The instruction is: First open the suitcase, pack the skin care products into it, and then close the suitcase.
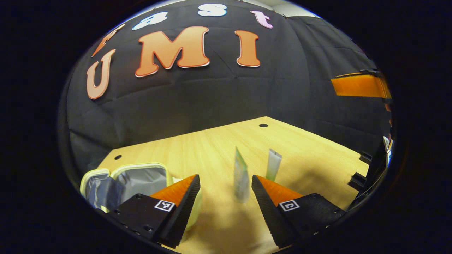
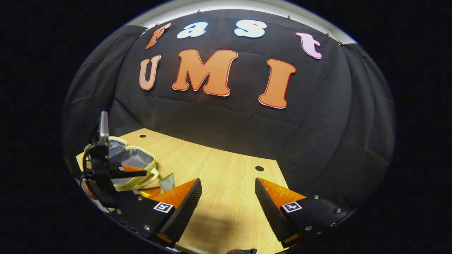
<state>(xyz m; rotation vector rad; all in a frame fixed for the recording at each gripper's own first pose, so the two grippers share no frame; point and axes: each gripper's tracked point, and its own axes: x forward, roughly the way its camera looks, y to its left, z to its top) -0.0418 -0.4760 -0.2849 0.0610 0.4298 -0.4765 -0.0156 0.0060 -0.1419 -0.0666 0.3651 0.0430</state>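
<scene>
From my left gripper [image 1: 226,187] view, its fingers are spread with two upright tubes [image 1: 242,180] ahead and the suitcase [image 1: 141,178] lying open on the table [image 1: 212,148]. My right gripper [image 2: 227,192] is open too, nothing between its fingers.

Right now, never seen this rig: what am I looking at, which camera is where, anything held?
There is no robot arm. A person holds a pair of hand-held tongs in each hand, and a fisheye camera rides on each pair, looking forward along its two fingers. The left gripper view shows the left tongs open over a wooden table, with two upright tubes standing just beyond the tips; nothing is gripped. The small yellow suitcase lies open to their left. The right gripper view shows the right tongs open and empty over bare table; farther left in it you can see the left tongs, the suitcase and a tube.
</scene>
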